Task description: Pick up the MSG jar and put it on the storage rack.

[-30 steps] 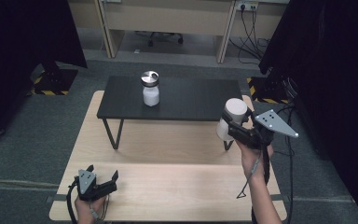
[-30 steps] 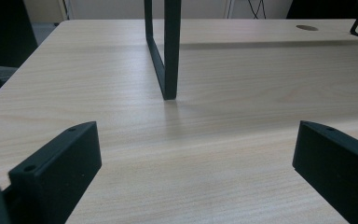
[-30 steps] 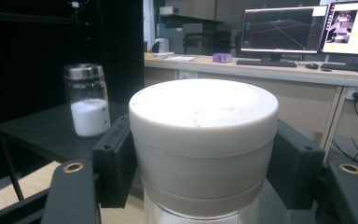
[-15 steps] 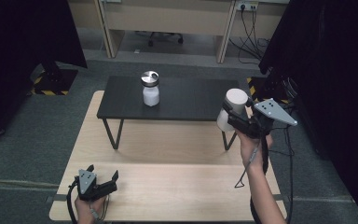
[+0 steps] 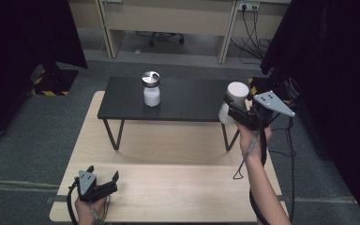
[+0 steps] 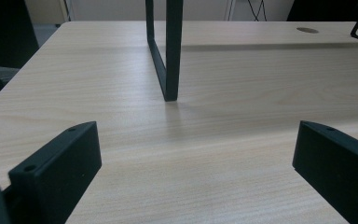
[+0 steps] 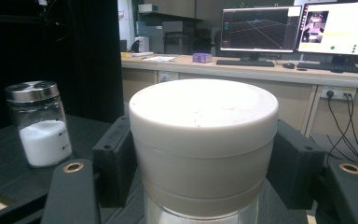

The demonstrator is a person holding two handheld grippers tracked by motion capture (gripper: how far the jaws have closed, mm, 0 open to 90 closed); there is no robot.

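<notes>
My right gripper [image 5: 234, 108] is shut on a white-lidded jar [image 5: 235, 99], holding it upright in the air over the right end of the small black table [image 5: 187, 101]. Up close in the right gripper view, the black jaws press both sides of the jar [image 7: 204, 144] just under its cream lid. A glass jar with a metal lid and white powder [image 5: 151, 88] stands on the black table, left of centre; the same jar [image 7: 38, 123] shows at left in the right gripper view. My left gripper [image 5: 104, 178] rests open on the wooden table [image 5: 168, 187] at the front left, nothing between its jaws.
The black table's leg [image 6: 165, 51] stands ahead of the left gripper on the wood surface. A desk with monitors [image 7: 303, 30] lies beyond the jar in the right gripper view. Dark curtains [image 5: 328, 61] flank both sides; cables [image 5: 253, 28] hang at the back right.
The right gripper has carried the white-lidded jar a little up and away, toward the black table's right end. The left gripper has stayed put.
</notes>
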